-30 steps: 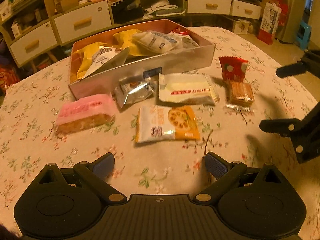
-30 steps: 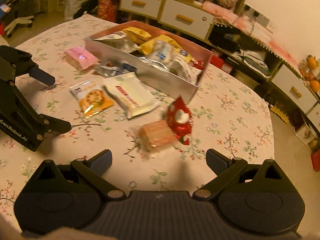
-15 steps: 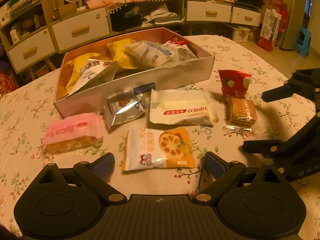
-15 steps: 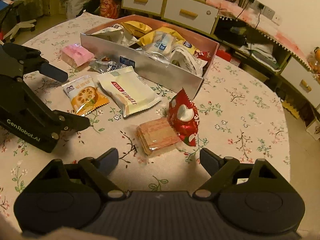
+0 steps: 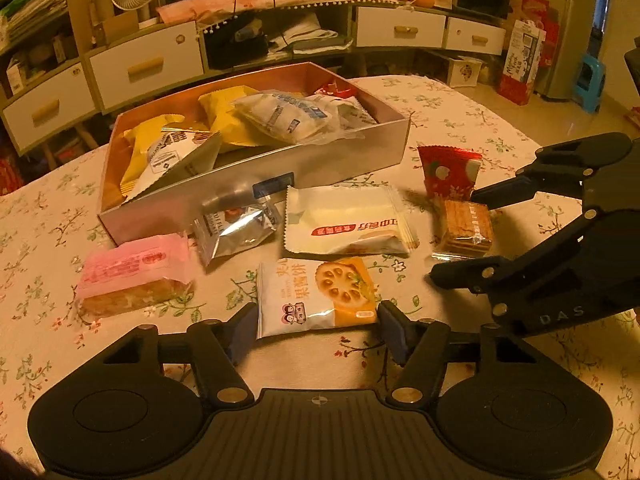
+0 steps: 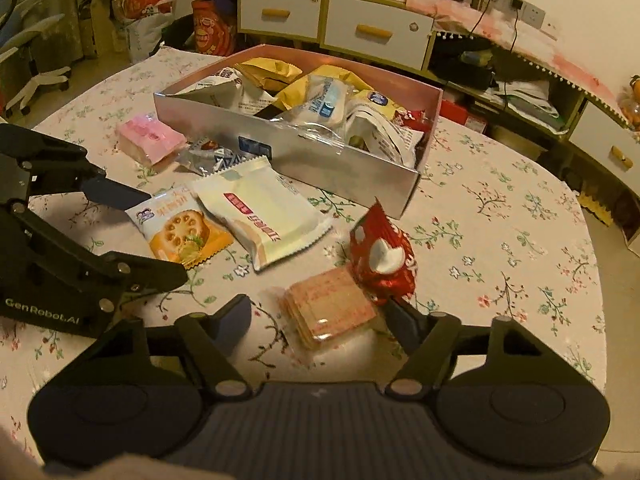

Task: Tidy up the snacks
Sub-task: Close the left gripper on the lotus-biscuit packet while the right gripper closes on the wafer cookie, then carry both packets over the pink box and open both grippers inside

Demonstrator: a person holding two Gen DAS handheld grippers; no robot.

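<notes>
Snacks are spread across the floral tablecloth [image 5: 460, 92] in front of you, and more are piled inside the silver box [image 5: 256, 184] toward twelve o'clock. Your left gripper [image 5: 316, 326] has the orange lotus-root cracker packet [image 5: 316, 296] right between its fingers, jaws closing, the pads at the packet's two lower corners; whether they press on it yet, the left wrist view doesn't settle. At ten o'clock from that packet lies the pink cake bar [image 5: 134, 274], flat on the cloth, just beside the box's near corner. The silver foil pouch [image 5: 236, 228] leans against the box front at eleven o'clock, and the white wafer packet [image 5: 344, 220] sits at twelve, touching the top edge of the orange one.

Over on your other side, the right gripper [image 6: 320, 320] is closing too, with the clear-wrapped cracker stack [image 6: 328, 308] between its fingers. The right pad is up against the wrapper's edge, just under the red candy bag [image 6: 380, 260]; the left pad stands apart from the stack, so no clamp yet. The red bag rests tilted against the stack's far corner, at one o'clock from it.

From the left wrist camera your right gripper [image 5: 452, 236] comes in at three o'clock, its fingers straddling that same cracker stack [image 5: 466, 228]. Behind the table, white drawers [image 5: 146, 66] line the wall.
</notes>
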